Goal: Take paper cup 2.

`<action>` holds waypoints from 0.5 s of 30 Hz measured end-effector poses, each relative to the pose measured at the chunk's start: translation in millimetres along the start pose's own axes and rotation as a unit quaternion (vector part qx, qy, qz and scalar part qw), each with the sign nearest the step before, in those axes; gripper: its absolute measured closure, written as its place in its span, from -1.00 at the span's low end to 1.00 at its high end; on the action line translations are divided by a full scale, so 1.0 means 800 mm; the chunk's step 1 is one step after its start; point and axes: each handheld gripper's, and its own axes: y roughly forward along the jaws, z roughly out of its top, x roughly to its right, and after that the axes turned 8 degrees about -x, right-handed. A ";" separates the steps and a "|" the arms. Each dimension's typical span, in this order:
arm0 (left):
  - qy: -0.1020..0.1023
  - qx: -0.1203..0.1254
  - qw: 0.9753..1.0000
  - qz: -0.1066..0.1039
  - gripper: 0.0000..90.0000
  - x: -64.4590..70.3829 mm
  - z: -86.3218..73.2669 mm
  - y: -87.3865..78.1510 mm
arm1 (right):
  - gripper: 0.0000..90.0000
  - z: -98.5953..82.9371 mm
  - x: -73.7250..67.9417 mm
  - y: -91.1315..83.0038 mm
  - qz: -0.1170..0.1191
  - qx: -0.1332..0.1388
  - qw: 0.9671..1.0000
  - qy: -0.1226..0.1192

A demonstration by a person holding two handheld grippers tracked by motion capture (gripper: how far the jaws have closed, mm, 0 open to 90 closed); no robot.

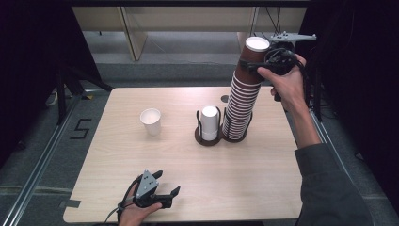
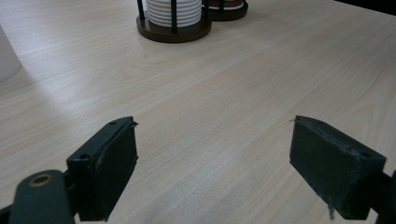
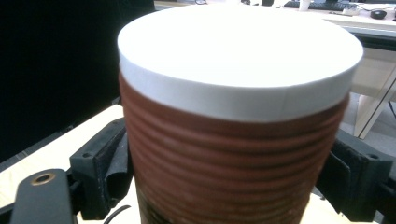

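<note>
At six o'clock, the left gripper (image 1: 165,191) rests on the pale wooden table (image 1: 263,183), jaws wide apart, empty. At one o'clock, the right gripper (image 1: 261,64) clamps the top brown ribbed paper cup (image 3: 233,154) of the tall stack (image 1: 242,106).

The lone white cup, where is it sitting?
In the high view the white cup stands upright on the table's left half, apart from the cup holder with white cups to its right.

The pale wood-grain surface (image 1: 141,155) is carrying a white paper cup (image 1: 151,121) and two dark round cup holders (image 1: 207,138), apparently joined, standing near its middle.
</note>
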 end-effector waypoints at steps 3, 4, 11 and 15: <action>0.001 0.001 1.000 -0.002 -0.68 0.000 0.000 0.000 | -0.62 0.002 0.000 0.002 -0.002 -0.002 1.000 -0.005; 0.002 0.001 1.000 -0.001 -0.68 0.000 0.000 0.000 | -0.61 0.003 -0.001 0.001 -0.003 -0.007 1.000 0.001; 0.002 -0.005 1.000 0.001 -0.68 0.001 0.000 0.000 | -0.60 0.010 -0.002 -0.005 -0.003 -0.002 1.000 -0.001; 0.003 -0.002 1.000 -0.001 -0.68 0.001 -0.001 0.001 | -0.60 0.023 -0.004 -0.015 -0.002 0.007 1.000 -0.003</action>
